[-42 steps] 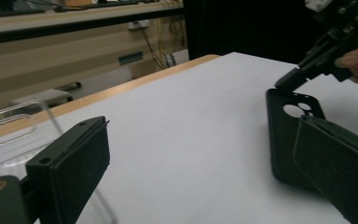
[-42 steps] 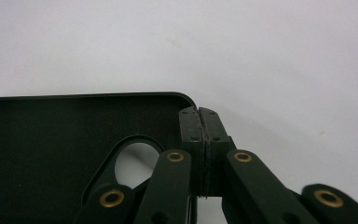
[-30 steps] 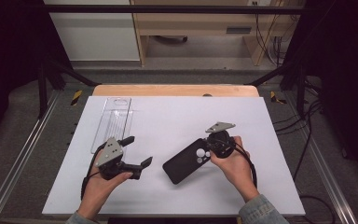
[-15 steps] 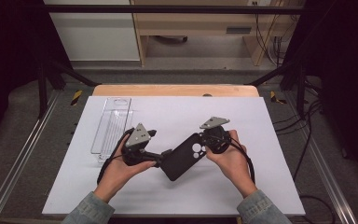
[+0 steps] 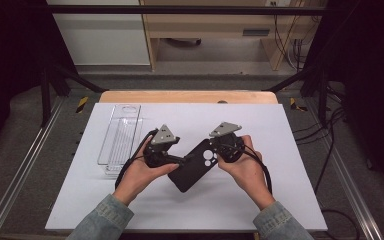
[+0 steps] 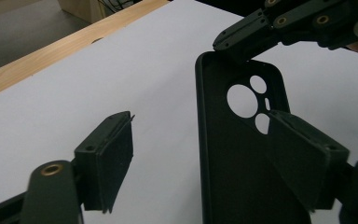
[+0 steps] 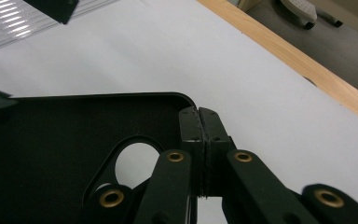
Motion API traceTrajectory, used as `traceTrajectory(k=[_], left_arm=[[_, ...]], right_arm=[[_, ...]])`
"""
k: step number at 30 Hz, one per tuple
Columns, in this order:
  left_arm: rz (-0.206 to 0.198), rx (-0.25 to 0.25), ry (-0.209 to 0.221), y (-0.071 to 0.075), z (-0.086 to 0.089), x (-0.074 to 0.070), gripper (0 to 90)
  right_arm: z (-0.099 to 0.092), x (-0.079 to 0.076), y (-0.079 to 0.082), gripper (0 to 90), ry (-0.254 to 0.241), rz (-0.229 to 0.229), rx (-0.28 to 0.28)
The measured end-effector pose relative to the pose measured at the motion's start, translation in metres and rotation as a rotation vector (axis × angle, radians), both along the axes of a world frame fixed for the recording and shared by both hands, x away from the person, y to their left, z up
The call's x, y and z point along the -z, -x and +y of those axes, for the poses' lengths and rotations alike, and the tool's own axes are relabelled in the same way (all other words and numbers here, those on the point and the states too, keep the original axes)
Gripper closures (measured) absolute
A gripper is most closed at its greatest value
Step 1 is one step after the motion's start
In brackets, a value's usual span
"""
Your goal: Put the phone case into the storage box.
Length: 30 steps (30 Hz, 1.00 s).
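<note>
High view: a black phone case (image 5: 194, 167) sits near the middle of a white board (image 5: 280, 150), lying slantwise with its camera cutouts at the 1 o'clock end. The right gripper (image 5: 219, 148), held in the person's right hand (image 5: 245, 167), pinches that upper corner; its jaws are pressed tight together on the case's rim. The left gripper (image 5: 182, 161), in the left hand (image 5: 140, 172), meets the case from 9 o'clock. Its jaws have just been narrowing and stand apart, one on each side of the case's long edge, not yet pressing on it.

In the left gripper view, one jaw lies over the inside of the case just below the cutouts, the other stands away over bare board. A clear plastic tray (image 5: 120, 137) lies at 10 o'clock from the case, near the board's left edge. A wooden table edge (image 5: 187, 96) shows at 12 o'clock beyond the board.
</note>
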State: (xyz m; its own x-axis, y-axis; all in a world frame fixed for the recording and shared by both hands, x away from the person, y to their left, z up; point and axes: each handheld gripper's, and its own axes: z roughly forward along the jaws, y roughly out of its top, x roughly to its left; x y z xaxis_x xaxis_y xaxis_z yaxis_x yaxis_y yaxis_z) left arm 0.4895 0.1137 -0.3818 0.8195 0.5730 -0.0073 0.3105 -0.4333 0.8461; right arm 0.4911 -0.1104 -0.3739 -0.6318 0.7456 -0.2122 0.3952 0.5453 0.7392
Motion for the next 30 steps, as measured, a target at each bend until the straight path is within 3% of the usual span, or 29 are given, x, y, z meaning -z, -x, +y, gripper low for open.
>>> traceTrajectory(k=[9,17,30], left_arm=[[0.013,-0.031,-0.019,-0.005,-0.008,-0.003,39.9],[-0.017,-0.044,-0.064,-0.003,-0.018,-0.005,53.4],[-0.036,-0.053,-0.095,-0.001,-0.024,-0.003,62.1]], right_arm=[[0.005,-0.005,0.003,90.0,0.023,-0.025,-0.013],[0.008,-0.009,0.004,90.0,0.029,-0.041,-0.018],[0.012,-0.011,0.005,90.0,0.034,-0.048,-0.022]])
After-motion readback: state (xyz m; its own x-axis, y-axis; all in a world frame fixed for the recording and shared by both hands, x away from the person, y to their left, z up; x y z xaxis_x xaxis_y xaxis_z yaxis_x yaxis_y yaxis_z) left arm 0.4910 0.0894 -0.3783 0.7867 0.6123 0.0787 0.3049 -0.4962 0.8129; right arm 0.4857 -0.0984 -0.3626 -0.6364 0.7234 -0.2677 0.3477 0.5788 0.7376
